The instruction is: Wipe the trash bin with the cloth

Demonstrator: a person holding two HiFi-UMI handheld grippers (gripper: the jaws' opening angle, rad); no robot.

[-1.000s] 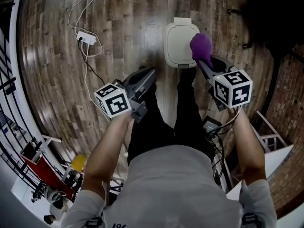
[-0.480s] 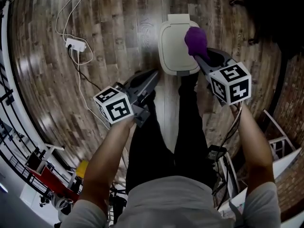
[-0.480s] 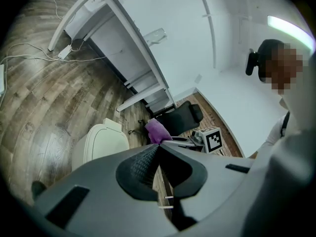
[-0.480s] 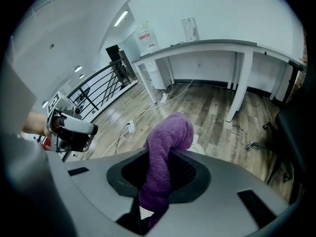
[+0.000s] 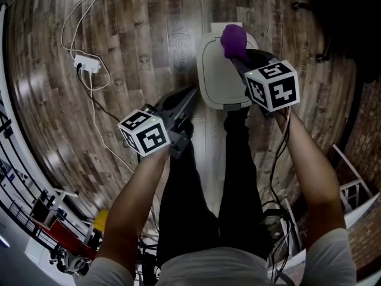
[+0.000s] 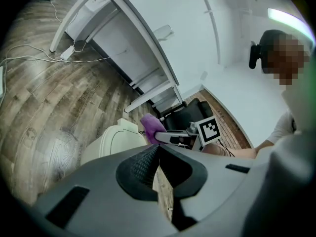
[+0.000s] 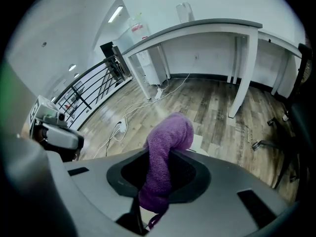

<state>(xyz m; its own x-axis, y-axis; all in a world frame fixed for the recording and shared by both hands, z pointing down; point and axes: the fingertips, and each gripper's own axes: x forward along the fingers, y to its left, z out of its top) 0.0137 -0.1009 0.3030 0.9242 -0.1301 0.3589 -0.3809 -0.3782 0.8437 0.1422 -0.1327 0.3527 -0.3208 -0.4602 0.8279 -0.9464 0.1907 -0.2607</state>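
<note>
Wood floor [image 5: 137,34] throughout. The right gripper [image 5: 239,63] has its jaws clamped on the purple cloth [image 5: 233,39], held over the lid of the white trash bin [image 5: 215,79]; the left gripper [image 5: 188,97] has its jaws together on nothing, just beside the bin. Judged step is the approach, and next the cloth needs pressing onto the lid and rubbing across.

An office, seemingly: white desks [image 7: 217,26] at 12 o'clock, swivel chair [image 7: 302,117] at 3; overhead, power strip [image 5: 87,64] on plank floor [image 5: 137,34] at 10.
</note>
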